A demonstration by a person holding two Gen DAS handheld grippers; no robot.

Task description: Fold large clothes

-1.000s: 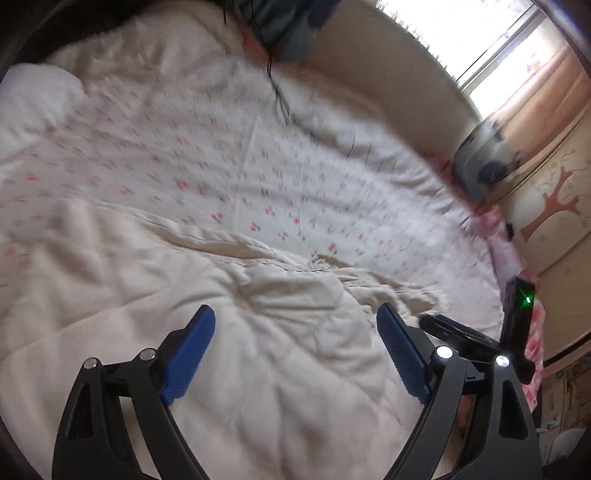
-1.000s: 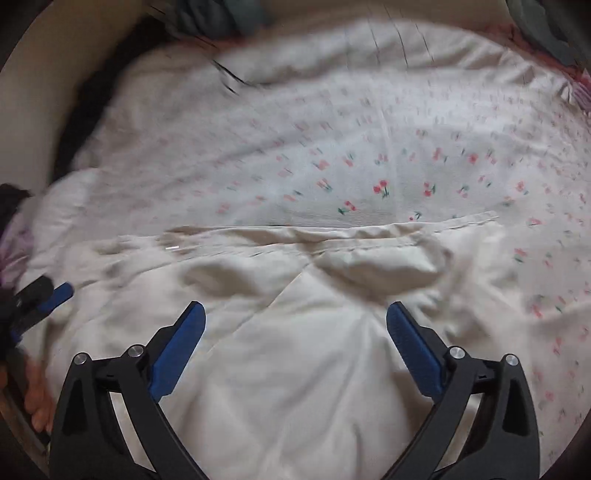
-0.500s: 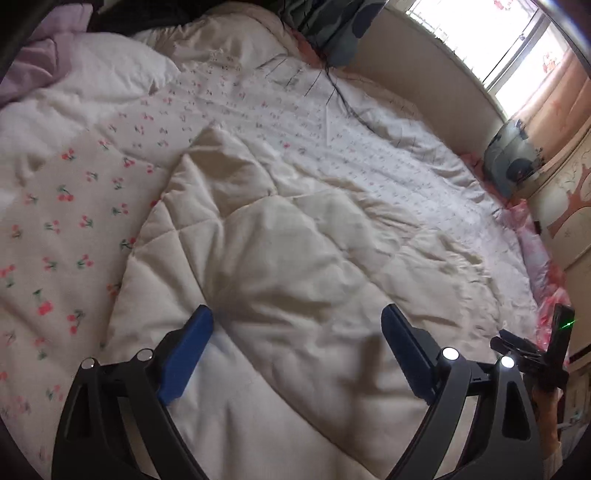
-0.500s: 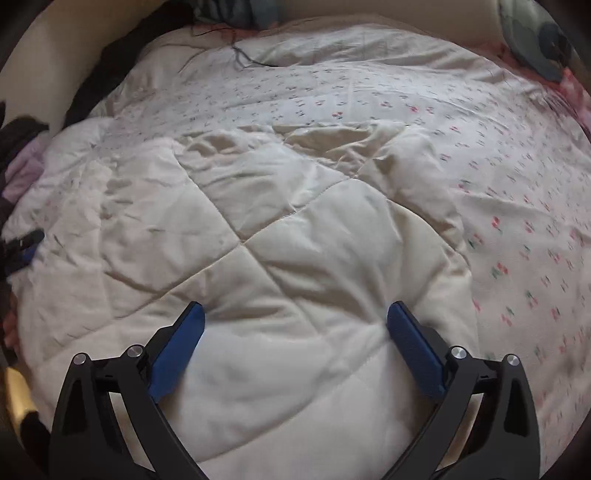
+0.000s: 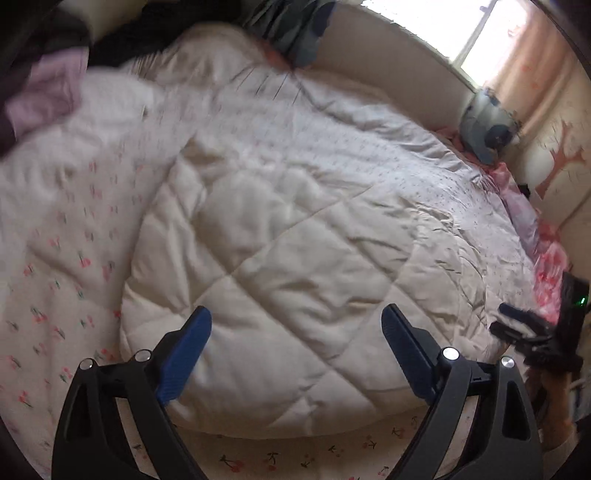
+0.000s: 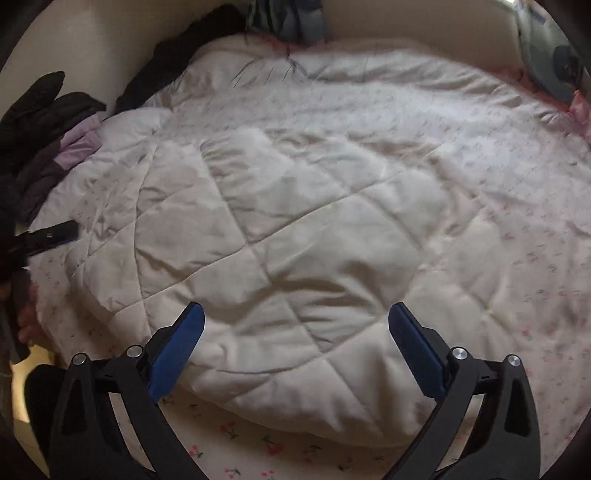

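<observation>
A large quilt lies on the bed, its plain cream quilted side folded over its cherry-print side. It fills the right wrist view too, cream part over print part. My left gripper is open and empty, above the near edge of the cream fold. My right gripper is open and empty, also above the near edge. The right gripper shows at the right edge of the left wrist view; the left gripper's fingers show at the left edge of the right wrist view.
Dark and lilac clothes are piled at the bed's far left. A grey-blue pillow lies at the head, another cushion by the window corner. A beige padded bed wall runs behind. Pink bedding lies at the right edge.
Both grippers have pulled back and up from the quilt. One second ago the cream edge lay close in front; now the whole folded cream part lies flat, farther away. Both grippers stayed open.
</observation>
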